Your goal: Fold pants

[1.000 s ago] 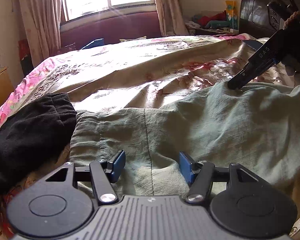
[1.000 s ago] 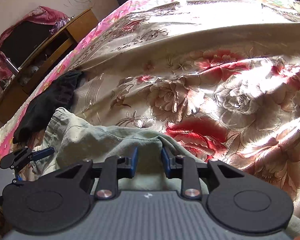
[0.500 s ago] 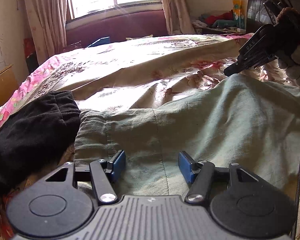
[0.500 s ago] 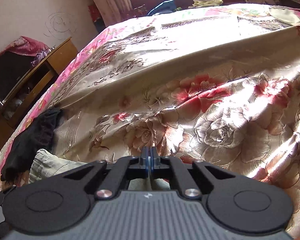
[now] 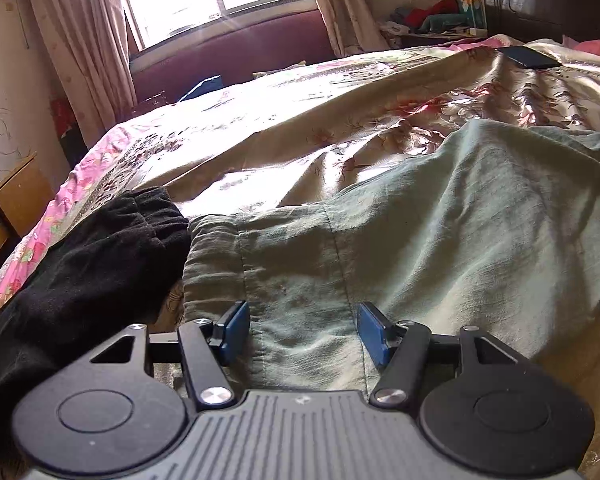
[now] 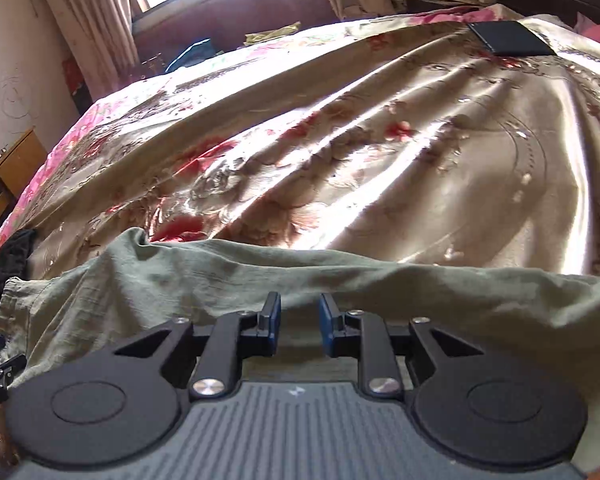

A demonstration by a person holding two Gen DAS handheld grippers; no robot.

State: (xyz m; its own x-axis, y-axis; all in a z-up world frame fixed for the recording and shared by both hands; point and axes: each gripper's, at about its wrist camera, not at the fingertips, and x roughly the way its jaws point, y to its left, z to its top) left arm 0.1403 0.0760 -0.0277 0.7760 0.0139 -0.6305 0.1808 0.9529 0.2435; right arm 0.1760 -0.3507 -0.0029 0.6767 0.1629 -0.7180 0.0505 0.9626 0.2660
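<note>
We are hovering both open grippers over the crumpled sage-green linen pants [image 5: 440,240] running along the bed's near edge: left gripper [image 5: 303,330] nearest the waistband, right gripper [image 6: 299,327], jaws just parted, beside the leg's far fold.

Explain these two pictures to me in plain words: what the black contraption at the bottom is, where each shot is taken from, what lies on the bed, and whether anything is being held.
No robot here: a person holds hand-held tongs in each hand, each with a camera looking forward along its blue-padded fingers. One picture looks out from the left tongs, the other from the right tongs. On the floral bedspread lie the green pants to be folded, with a black garment beside their waistband and a flat dark object further off. The left tongs stand open over the waistband end, gripping nothing. The right tongs have just been opening; their pads stand slightly apart over the pants' far edge, and no cloth is visibly pinched.
</note>
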